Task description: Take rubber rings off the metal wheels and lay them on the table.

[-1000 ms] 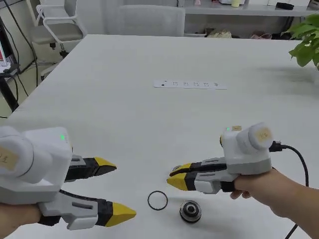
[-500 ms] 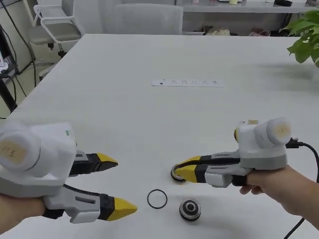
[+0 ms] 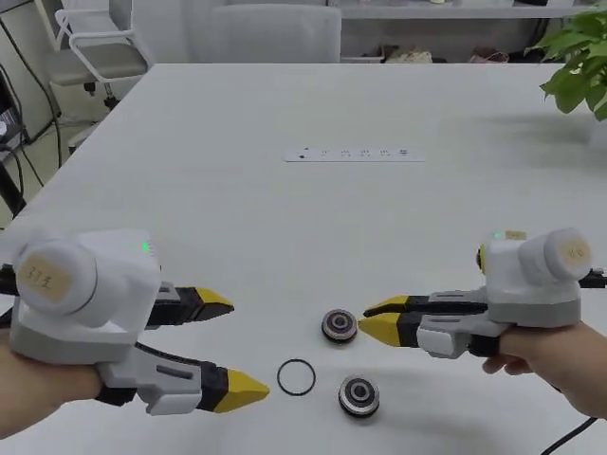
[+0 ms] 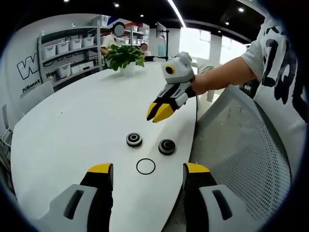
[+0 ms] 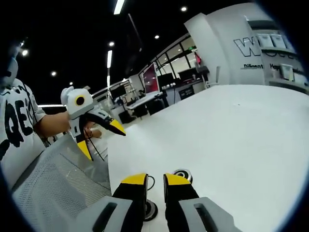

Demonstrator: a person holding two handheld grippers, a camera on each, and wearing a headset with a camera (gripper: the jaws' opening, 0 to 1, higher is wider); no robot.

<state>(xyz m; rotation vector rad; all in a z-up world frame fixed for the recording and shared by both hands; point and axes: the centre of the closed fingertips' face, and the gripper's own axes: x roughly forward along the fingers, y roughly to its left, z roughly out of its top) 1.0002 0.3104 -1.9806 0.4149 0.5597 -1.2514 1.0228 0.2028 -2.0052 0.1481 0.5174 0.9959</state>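
At the near edge of a white worktop [image 3: 285, 227], a person levels two hand-held grippers toward each other. The left gripper [image 3: 228, 346], held in the left hand [image 3: 38, 398] by the near left corner, points right. Its yellow-tipped jaws are spread wide with nothing between them.

Just ahead of its lower tip, a loose black rubber ring [image 3: 297, 377] lies flat on the worktop. Right of the ring, closest to the near edge, sits one metal wheel [image 3: 359, 395]. A second wheel [image 3: 340, 325] rests a little farther in, just beside the tips of the right gripper [image 3: 381, 318].

That gripper, held low in the right hand [image 3: 541, 355], points left. Its jaws are drawn near together with a narrow gap and pinch nothing.

Beyond the wheels, bare worktop runs to a white power strip [image 3: 354, 154] lying crosswise past the middle. A grey chair [image 3: 275, 33] stands at the far edge, and a potted plant [image 3: 574, 66] stands toward the far right corner.

In the gripper views, wall lettering [image 4: 29, 67] opens with a large "W"; the rest is too small to read. The black print on the person's white shirt [image 4: 285, 63] cannot be read either.
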